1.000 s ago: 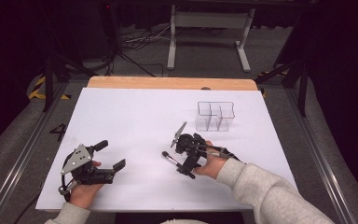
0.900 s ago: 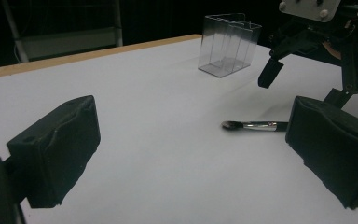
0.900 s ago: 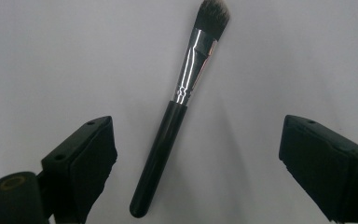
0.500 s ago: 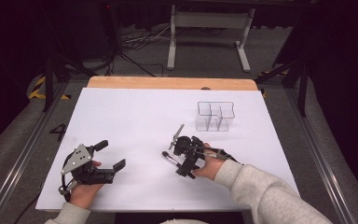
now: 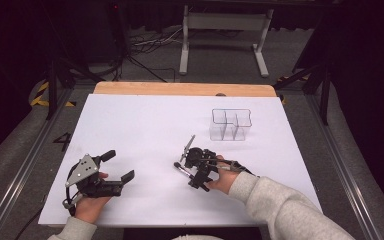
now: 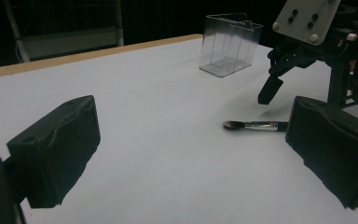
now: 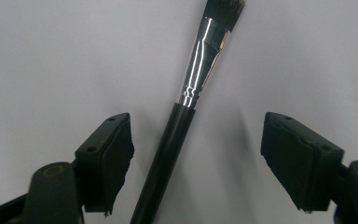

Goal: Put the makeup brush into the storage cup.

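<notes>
The white table (image 5: pixel 145 125) carries three items of interest: a makeup brush (image 5: pixel 182 170), a clear divided container (image 5: pixel 230 125), and the two hand-held grippers.

Right gripper (image 5: pixel 192 165): positioned near the table centre, toward 5 o'clock, pointing down at the brush. In the right gripper view the brush (image 7: pixel 182 116) lies flat on the table between the two pads, its black handle running from 6 o'clock up to the silver ferrule and dark bristles at 12 o'clock. The jaws have just been closing, with the brush between them. The left pad stands just beside the handle; the right pad stands clearly apart from it. Neither pad presses on the brush.

Left gripper (image 5: pixel 117 167): positioned at 7 o'clock on the table, well apart from the brush. In the left gripper view its jaws are spread wide with bare table between them. The brush (image 6: pixel 254 125) lies at 3 o'clock in that view, under the right gripper (image 6: pixel 303 56).

Container (image 6: pixel 230 44): stands upright at 2 o'clock on the table, beyond the right gripper and apart from it.
</notes>
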Motion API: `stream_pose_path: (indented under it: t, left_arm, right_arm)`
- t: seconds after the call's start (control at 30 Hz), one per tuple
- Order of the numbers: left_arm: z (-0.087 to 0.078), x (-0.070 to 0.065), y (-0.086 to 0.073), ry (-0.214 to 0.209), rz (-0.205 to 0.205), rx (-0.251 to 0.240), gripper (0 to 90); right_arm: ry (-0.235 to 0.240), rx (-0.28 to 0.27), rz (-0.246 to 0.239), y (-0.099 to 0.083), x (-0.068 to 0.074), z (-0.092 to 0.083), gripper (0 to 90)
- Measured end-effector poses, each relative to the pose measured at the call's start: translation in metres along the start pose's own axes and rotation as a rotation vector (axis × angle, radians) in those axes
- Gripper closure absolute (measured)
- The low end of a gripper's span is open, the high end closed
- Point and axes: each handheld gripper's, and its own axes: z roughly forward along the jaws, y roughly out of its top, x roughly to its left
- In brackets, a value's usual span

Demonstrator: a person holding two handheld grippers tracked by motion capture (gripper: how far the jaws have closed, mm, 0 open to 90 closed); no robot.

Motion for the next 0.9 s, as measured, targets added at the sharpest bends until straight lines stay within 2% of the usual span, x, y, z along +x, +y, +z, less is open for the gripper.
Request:
stream_pose_path:
  t: [0.33, 0.53, 0.7, 0.9]
  left_arm:
    - [-0.0002, 0.0002, 0.0001, -0.001, -0.001, 0.0, 3.8]
    - [-0.0003, 0.0004, 0.0001, -0.004, -0.006, -0.002, 3.8]
    - [-0.0001, 0.0007, 0.0, 0.0, -0.006, -0.003, 3.8]
    - [-0.0001, 0.0005, 0.0001, -0.001, -0.009, -0.002, 3.7]
  right_arm:
    - [-0.011, 0.003, 0.002, 0.0026, 0.0018, 0.0023, 44.0]
    - [-0.019, 0.009, 0.018, 0.0034, -0.0002, 0.0039, 49.6]
    - [-0.019, 0.01, 0.013, 0.0042, 0.0004, 0.005, 53.5]
    - [-0.007, 0.011, 0.013, 0.005, 0.0013, 0.0049, 63.9]
